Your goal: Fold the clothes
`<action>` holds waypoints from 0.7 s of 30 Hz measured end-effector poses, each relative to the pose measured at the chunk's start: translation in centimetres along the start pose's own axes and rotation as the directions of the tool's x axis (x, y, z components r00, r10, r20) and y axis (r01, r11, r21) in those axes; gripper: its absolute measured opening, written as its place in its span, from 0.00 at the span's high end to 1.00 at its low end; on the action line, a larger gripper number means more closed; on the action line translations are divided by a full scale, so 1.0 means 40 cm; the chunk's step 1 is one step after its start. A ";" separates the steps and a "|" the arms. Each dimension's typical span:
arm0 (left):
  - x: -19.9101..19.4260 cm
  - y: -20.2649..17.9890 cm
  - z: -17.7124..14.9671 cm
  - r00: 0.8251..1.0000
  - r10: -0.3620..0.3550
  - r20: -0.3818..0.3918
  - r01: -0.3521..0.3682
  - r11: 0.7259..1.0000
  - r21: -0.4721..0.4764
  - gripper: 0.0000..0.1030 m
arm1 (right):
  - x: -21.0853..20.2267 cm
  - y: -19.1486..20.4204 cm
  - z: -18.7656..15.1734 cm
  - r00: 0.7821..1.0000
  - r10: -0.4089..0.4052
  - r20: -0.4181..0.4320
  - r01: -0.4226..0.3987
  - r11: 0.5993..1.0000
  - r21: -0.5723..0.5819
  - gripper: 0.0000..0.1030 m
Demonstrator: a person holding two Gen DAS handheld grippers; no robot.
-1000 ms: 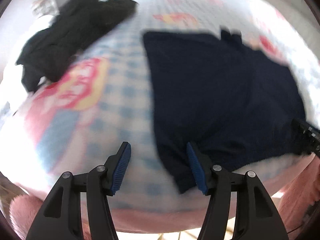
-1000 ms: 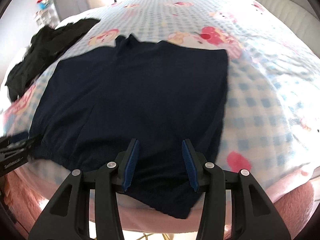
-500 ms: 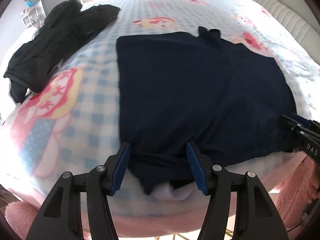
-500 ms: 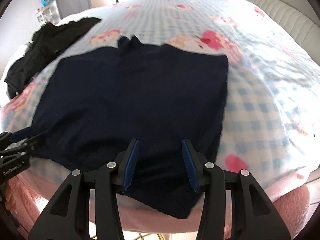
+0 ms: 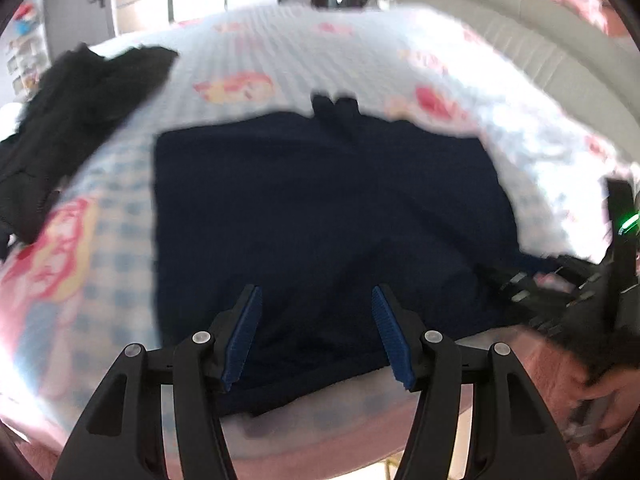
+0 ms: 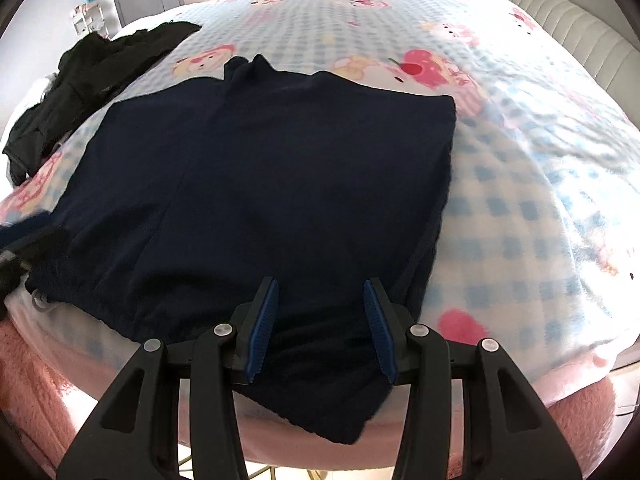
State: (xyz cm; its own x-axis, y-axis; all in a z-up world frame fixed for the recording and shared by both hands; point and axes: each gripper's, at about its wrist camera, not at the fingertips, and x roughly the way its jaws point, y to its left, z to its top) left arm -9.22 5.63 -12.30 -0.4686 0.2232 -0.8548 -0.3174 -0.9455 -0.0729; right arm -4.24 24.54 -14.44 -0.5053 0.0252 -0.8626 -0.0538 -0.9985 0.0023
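A dark navy garment (image 5: pixel 320 208) lies spread flat on the bed, its near hem at the bed's front edge. My left gripper (image 5: pixel 316 290) hovers open over that hem near the garment's middle, with nothing between its blue pads. Over the garment's (image 6: pixel 272 168) near right corner my right gripper (image 6: pixel 321 282) also stands open, the cloth lying beneath it and unpinched. The right tool's black frame (image 5: pixel 576 292) shows blurred at the right of the left wrist view, with a person's hand (image 5: pixel 600 392) below it.
The bed has a blue-and-white checked blanket (image 6: pixel 520 184) with pink cartoon prints. A heap of black clothes (image 6: pixel 100 76) lies at the far left. A grey padded headboard (image 6: pixel 580 36) runs along the right. A pink fuzzy cover (image 6: pixel 36 380) hangs over the front edge.
My left gripper has slid right along the near hem, from beside the garment's left corner to over its middle. The right gripper has stayed in place.
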 end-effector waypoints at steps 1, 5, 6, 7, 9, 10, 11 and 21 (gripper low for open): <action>0.023 0.003 -0.006 0.998 0.053 -0.039 -0.052 0.999 0.010 0.42 | -0.005 -0.015 0.001 1.000 -0.001 0.001 0.001 1.000 0.015 0.56; 0.012 0.073 -0.031 0.998 0.036 -0.056 -0.041 0.994 -0.102 0.40 | -0.028 -0.104 -0.013 0.999 -0.048 0.001 0.047 0.992 0.115 0.56; -0.001 0.089 -0.032 0.999 0.027 -0.044 -0.032 0.991 -0.130 0.40 | -0.030 -0.131 -0.019 0.999 -0.042 0.005 0.041 0.987 0.156 0.55; -0.015 0.097 -0.030 0.999 0.027 -0.024 -0.031 0.989 -0.143 0.40 | -0.033 -0.152 -0.023 0.999 -0.034 0.012 0.031 0.981 0.193 0.54; -0.051 0.100 -0.021 0.999 0.038 0.038 -0.032 0.989 -0.147 0.40 | -0.042 -0.159 -0.024 0.999 -0.008 0.040 -0.001 0.973 0.230 0.54; -0.066 0.107 -0.010 0.997 0.033 0.069 -0.022 0.988 -0.155 0.40 | -0.048 -0.142 -0.021 0.998 0.000 0.056 -0.012 0.978 0.210 0.54; -0.079 0.109 -0.001 0.996 0.021 0.085 -0.007 0.986 -0.164 0.40 | -0.054 -0.126 -0.018 0.997 0.009 0.072 -0.022 0.982 0.189 0.54; -0.117 0.203 -0.135 0.994 0.103 -0.029 -0.107 0.944 -0.312 0.41 | -0.003 -0.053 -0.030 1.000 -0.019 0.012 0.019 1.000 0.015 0.54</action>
State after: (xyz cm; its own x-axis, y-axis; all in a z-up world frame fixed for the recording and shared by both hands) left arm -5.15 -4.38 -11.69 -0.4751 0.1177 -0.8720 0.0076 -0.9904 -0.1379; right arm -3.02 26.58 -14.96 -0.5141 0.0448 -0.8566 -0.0761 -0.9971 -0.0065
